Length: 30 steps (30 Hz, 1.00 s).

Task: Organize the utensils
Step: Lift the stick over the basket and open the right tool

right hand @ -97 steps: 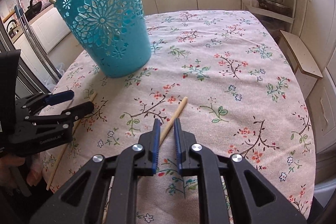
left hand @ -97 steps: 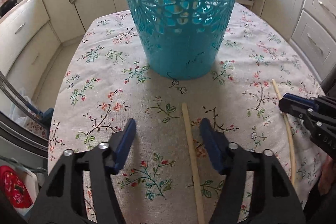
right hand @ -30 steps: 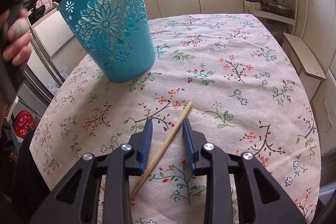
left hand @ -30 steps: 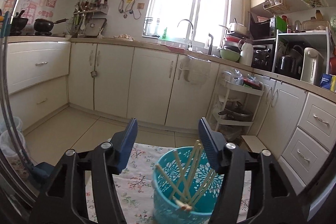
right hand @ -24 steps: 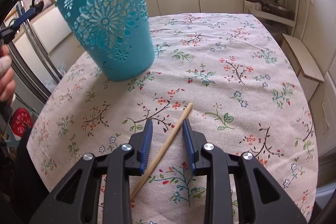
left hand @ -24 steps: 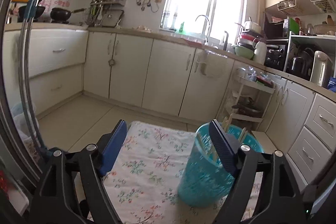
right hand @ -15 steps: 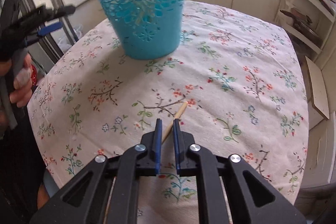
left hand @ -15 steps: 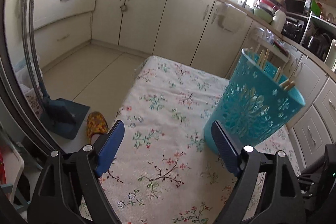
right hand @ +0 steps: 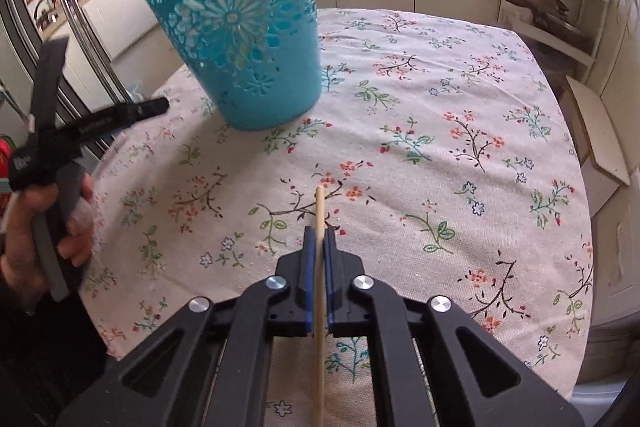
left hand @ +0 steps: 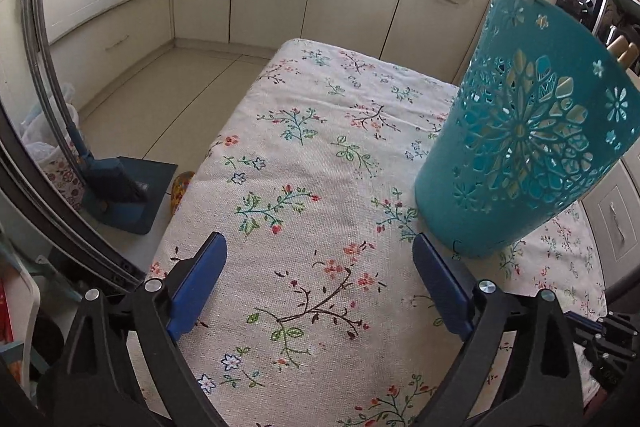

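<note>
Jaws around slim wooden chopstick (right hand: 319,219)

Right tongs (right hand: 319,239): jaws closed together, gripping, pointing forward and down. Left tongs (left hand: 320,279): jaws spread wide, empty, angled downward; held at the left in the person's hand (right hand: 48,227).

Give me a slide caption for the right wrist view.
Right gripper clamps a chopstick above the floral tablecloth, teal basket ahead.
</note>
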Each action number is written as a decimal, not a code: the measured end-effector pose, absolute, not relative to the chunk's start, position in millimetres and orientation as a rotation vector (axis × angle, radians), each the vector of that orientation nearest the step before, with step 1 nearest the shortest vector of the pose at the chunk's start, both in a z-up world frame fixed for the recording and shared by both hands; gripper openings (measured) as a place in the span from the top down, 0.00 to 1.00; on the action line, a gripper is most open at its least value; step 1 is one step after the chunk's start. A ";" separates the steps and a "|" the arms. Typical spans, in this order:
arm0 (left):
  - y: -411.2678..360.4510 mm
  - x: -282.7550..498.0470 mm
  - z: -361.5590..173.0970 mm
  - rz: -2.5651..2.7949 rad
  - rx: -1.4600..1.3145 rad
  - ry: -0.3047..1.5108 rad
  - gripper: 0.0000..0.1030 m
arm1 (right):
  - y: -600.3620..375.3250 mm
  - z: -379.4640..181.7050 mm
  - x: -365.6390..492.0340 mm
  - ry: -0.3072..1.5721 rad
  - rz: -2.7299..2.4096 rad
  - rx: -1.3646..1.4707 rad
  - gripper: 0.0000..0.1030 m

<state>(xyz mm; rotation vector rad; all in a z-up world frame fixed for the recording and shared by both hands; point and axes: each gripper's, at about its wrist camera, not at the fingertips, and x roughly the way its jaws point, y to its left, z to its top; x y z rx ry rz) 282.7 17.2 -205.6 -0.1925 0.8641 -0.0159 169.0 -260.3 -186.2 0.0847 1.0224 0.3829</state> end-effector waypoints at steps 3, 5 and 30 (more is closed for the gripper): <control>16.7 283.9 -206.8 -0.016 -0.194 0.872 0.12 | -267.9 -180.0 166.6 1.001 0.407 0.159 0.95; 17.3 284.0 -207.4 -0.016 -0.199 0.873 0.12 | -270.8 -174.3 164.0 0.984 0.429 0.197 0.95; 10.6 282.2 -207.1 -0.015 -0.167 0.879 0.12 | -224.2 37.5 270.6 0.173 0.421 0.439 0.95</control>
